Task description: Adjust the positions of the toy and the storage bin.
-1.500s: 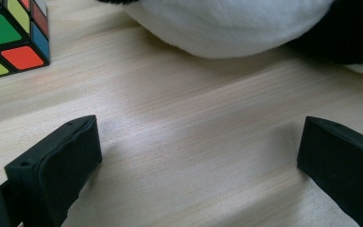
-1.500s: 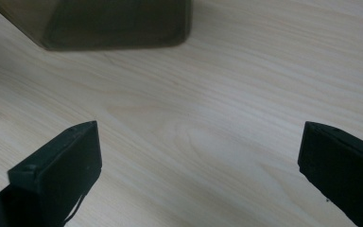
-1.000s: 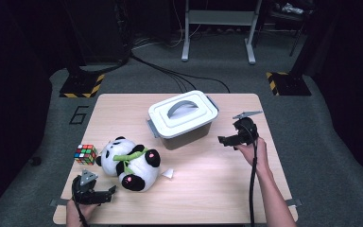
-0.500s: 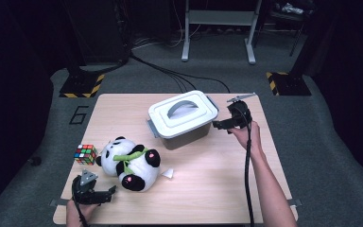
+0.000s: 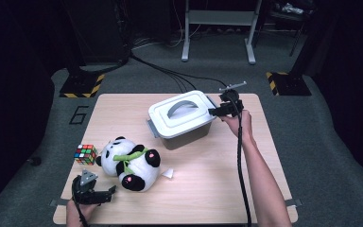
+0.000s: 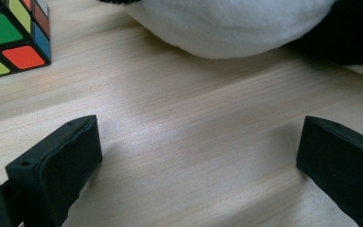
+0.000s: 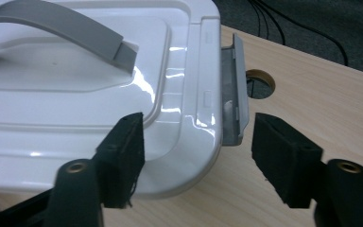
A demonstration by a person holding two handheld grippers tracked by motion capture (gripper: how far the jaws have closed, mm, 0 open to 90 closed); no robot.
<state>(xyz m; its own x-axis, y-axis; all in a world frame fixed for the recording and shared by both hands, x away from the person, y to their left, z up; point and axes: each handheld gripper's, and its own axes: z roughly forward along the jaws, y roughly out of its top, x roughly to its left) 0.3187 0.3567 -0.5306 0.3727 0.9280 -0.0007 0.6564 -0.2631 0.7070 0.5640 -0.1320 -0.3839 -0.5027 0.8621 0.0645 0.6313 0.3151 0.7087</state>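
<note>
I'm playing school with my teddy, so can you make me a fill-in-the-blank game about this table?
1. The box has a grey ____ on its lid.
2. The toy lying beside the puzzle cube is a ____.
3. The right claw reaches around the box's grey side ____.
4. The left claw holds ____.

Missing words: handle; panda; latch; nothing

Bare table (image 5: pixel 208 179) right of panda (image 5: pixel 130 163) — box (image 5: pixel 182 118) blocks behind.

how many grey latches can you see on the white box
2. One latch is on the box's right end, between the open jaws of the right gripper; the other latch is on the left end, toward the panda.
</note>
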